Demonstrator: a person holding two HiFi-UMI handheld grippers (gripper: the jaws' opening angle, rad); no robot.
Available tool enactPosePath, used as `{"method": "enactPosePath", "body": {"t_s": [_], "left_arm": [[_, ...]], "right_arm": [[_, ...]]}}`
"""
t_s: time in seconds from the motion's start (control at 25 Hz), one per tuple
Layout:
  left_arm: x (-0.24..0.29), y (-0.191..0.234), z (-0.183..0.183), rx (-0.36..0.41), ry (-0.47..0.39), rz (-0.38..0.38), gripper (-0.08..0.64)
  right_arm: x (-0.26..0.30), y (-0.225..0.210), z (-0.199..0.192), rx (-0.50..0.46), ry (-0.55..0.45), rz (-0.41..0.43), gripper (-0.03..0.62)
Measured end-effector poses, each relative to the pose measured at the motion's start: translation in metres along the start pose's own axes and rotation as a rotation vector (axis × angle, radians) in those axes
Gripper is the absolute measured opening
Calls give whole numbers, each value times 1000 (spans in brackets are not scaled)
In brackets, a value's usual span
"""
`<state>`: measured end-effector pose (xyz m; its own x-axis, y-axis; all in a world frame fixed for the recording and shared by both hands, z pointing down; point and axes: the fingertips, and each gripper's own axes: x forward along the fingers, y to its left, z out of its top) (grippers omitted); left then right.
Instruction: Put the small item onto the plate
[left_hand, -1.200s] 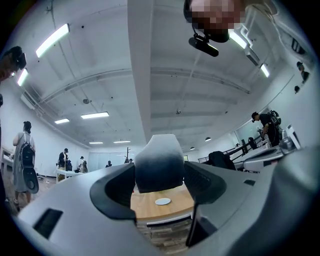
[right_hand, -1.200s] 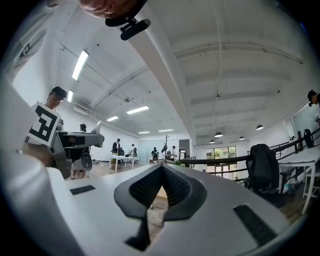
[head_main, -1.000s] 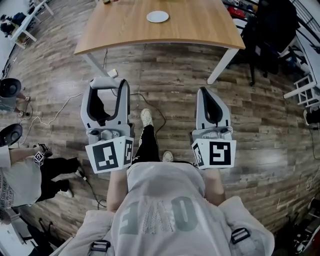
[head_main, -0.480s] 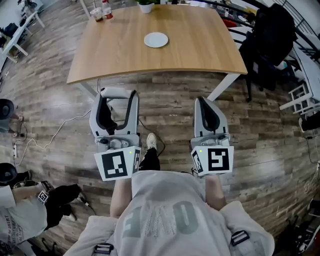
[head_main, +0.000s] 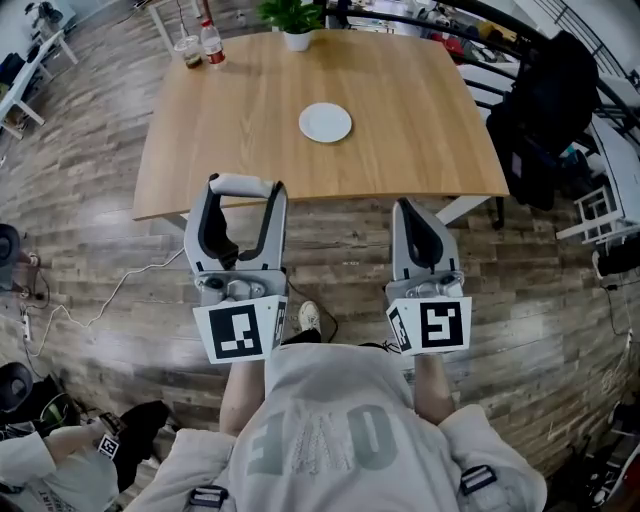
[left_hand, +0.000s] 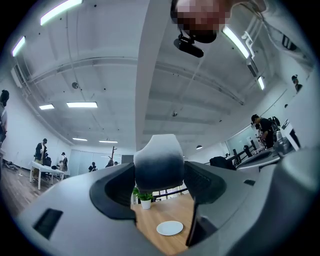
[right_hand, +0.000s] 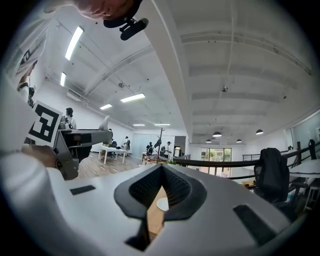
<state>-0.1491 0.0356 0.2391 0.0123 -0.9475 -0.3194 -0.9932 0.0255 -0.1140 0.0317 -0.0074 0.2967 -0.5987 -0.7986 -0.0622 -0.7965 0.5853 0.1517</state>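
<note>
While the small item (head_main: 243, 184), a pale rounded piece, sits clamped across the tips of the left claw (head_main: 243, 196), whose jaws stand wide around it, it hangs over the floor (head_main: 560, 290) short of the table (head_main: 430, 120). Any slackening of the grip on the way would likely drop it on the planks, not the table top. The plate (head_main: 325, 123) lies at about 1 o'clock from that claw, near the table's middle and well apart from the near edge. A long reach could, I judge, end with the item released too high, so it bounces or rolls off the rim. The right claw (head_main: 412, 212), jaws together and empty, is at 5 o'clock from the plate, out of the path. A potted plant (head_main: 293, 18) at 12 o'clock and a bottle (head_main: 211, 44) and cup (head_main: 188, 50) at 10 o'clock stand well away at the far edge; nothing lies between claw and plate. A cable (head_main: 120, 285) on the floor at 8 o'clock and a dark chair (head_main: 545, 90) at 3 o'clock could catch a foot or elbow.
</note>
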Motion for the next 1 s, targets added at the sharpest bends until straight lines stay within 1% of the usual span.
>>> {"method": "enactPosePath", "body": {"t_s": [0.2, 0.36, 0.48, 0.68, 0.88, 1.0], "left_arm": [[32, 28, -16, -11, 4, 3, 304], [59, 27, -37, -23, 42, -5, 304], [82, 21, -48, -25, 58, -4, 304], [124, 9, -59, -7, 64, 18, 304], [186, 0, -81, 10, 95, 59, 304], [221, -3, -87, 32, 86, 79, 304]], "right_arm": [[37, 2, -8, -9, 22, -5, 17], [58, -16, -12, 22, 25, -28, 17], [80, -36, -16, 16, 24, -20, 17], [129, -71, -22, 16, 4, 26, 17], [186, -107, -29, 21, -5, 100, 17], [215, -126, -32, 21, -5, 140, 17]]}}
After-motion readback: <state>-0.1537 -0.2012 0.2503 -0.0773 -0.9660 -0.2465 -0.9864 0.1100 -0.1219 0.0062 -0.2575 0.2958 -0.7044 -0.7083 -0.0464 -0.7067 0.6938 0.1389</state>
